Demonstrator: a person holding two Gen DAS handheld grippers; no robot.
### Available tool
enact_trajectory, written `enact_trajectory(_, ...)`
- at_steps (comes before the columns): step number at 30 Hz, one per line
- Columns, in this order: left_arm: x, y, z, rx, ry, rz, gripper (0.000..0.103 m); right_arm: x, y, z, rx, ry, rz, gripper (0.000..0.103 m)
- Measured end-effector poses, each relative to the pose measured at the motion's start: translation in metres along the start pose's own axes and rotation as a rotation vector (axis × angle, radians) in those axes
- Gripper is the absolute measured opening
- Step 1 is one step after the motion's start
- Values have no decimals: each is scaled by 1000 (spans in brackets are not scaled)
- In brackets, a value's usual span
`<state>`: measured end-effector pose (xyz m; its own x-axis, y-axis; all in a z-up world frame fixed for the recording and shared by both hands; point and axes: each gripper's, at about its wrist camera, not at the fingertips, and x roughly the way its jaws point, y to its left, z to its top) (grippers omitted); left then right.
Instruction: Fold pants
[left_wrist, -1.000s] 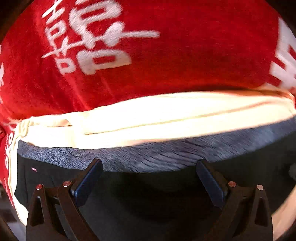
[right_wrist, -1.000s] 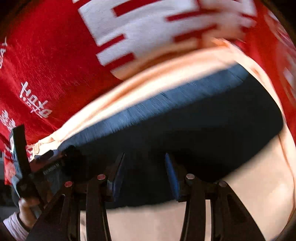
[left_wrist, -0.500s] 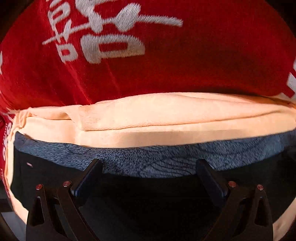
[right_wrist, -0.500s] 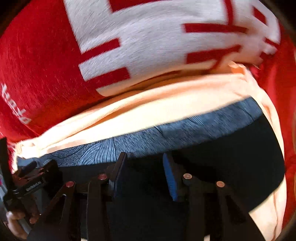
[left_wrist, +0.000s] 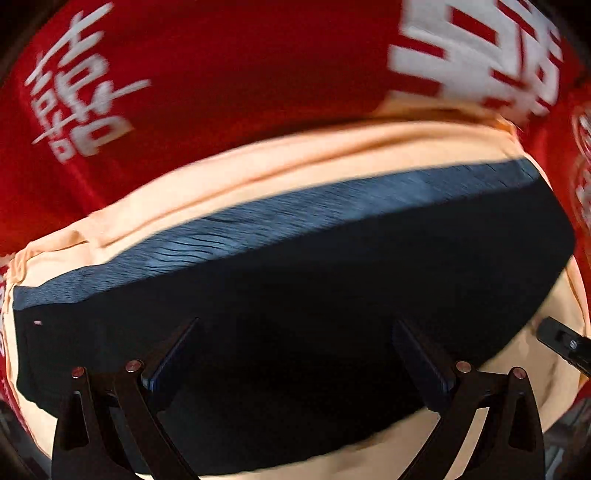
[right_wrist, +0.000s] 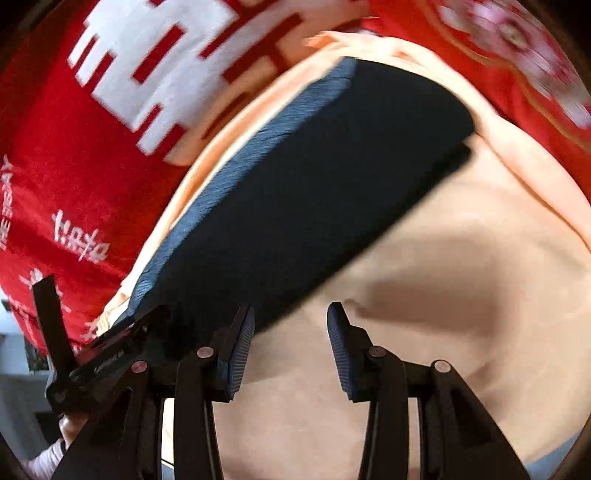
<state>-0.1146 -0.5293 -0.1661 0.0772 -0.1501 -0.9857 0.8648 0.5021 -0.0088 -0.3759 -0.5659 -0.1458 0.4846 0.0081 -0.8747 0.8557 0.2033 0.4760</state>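
The dark pants (left_wrist: 332, 314) lie as a compact, flat rectangle with the grey-blue waistband (left_wrist: 258, 229) along the far edge. They rest on a peach cloth (right_wrist: 443, 314), which in turn lies over a red cloth with white lettering (left_wrist: 221, 92). Whether a worktop sits beneath these cloths cannot be told.

The left tongs (left_wrist: 295, 354) stand wide apart directly above the dark fabric, with nothing between the pads. The right tongs (right_wrist: 291, 343) are at a middling gap and empty too; they hang over the peach cloth just off the near edge of the pants. The left tool also shows at the lower left of the right wrist view, with a bit of hand and sleeve (right_wrist: 48, 450) beneath it.

Judging by the tidy, layered edge at the right end of the pants, the folding looks largely or wholly done. What may remain is a final fold or some smoothing; neither tool has hold of the garment now.
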Motion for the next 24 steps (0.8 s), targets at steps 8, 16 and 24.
enact_trajectory(8,13,-40,11,-2,-1,-13,102,-15,-54,20,178,-92,99,45)
enact_trajectory(16,33,-48,6,-39,-3,10,102,1,-74,34,256,-142,250,44)
enact_trajectory(24,35,-40,0,-36,-20,9,102,11,-76,54,242,-217,325,45)
